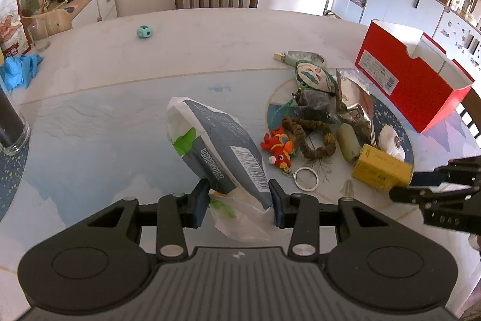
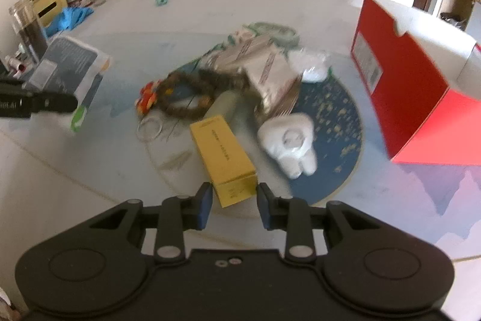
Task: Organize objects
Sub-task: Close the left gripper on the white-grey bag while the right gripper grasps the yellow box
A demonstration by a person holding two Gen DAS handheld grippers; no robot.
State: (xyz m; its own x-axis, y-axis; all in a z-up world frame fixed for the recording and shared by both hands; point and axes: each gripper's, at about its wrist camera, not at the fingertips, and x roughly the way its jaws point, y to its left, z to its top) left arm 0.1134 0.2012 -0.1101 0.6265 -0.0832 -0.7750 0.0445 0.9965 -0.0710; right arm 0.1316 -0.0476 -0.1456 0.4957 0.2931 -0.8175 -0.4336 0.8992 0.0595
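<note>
Packet lifted in the left tool (image 1: 239, 200), right tool (image 2: 231, 202) lining up on the yellow box (image 2: 224, 158).

Left tool is clenched on the grey-and-white packet (image 1: 216, 146), raised off the bench (image 1: 105, 122). Right tool is spread, jaws either side of the yellow box's near end, apparently not yet pinching. Close squarely on its long sides, judging by its slim shape. Beyond lie the white tooth figure (image 2: 290, 140) and, further right, the red box (image 2: 399, 80), the likely destination.

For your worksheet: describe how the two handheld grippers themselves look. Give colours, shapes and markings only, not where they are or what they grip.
Both the left gripper and the right gripper are matte black, with two round domed housings, silver pivot screws and angular linkage arms. The fingers carry dark blue pads. The left body has a ribbed grey centre panel. Pale lettering marks each gripper's side, too blurred to read. No cables or sleeves show.
</note>
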